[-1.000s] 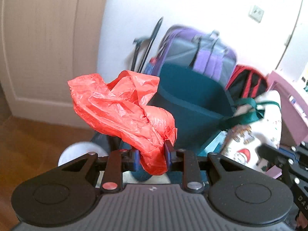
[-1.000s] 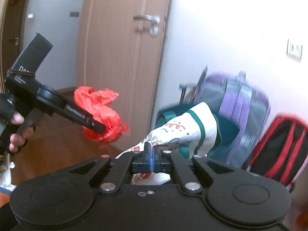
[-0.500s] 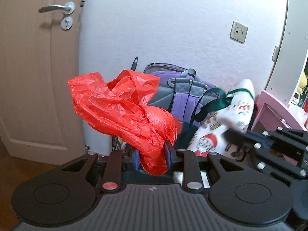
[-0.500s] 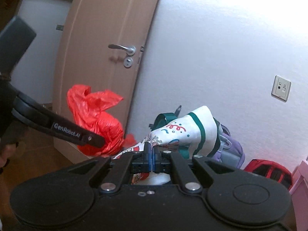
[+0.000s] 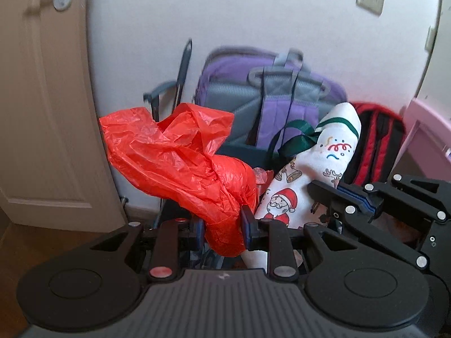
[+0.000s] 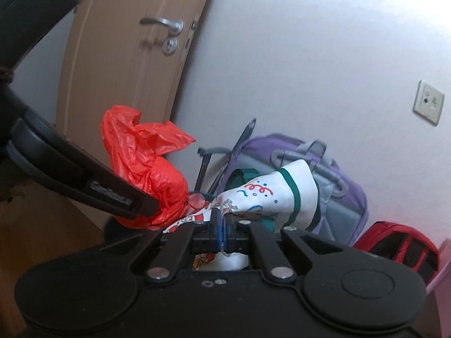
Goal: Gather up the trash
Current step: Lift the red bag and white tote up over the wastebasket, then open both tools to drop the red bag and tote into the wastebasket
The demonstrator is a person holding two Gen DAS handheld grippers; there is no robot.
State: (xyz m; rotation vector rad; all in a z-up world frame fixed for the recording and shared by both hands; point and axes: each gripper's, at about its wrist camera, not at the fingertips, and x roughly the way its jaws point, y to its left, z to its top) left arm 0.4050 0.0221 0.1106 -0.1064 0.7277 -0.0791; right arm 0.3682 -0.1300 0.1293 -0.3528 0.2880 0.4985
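Against the wall (image 5: 253,14) stood a purple backpack (image 5: 270,98), a red one (image 5: 375,146) and a door (image 5: 33,112), none of them part of the job. In front of these the white tote (image 5: 318,169), printed with Santa figures, hung from the right hand-held gripper (image 6: 222,225), whose jaws were clenched on its cloth edge. Just beside it on the left, the crumpled red bag (image 5: 180,157) was pinched at its lower end by the left hand-held gripper (image 5: 222,225), held up in the air and close to the tote, perhaps touching. By my reading the trash was already picked up and the tote brought to meet it. Left to do: open the tote's mouth, which did not show, push the red bag in and let go.
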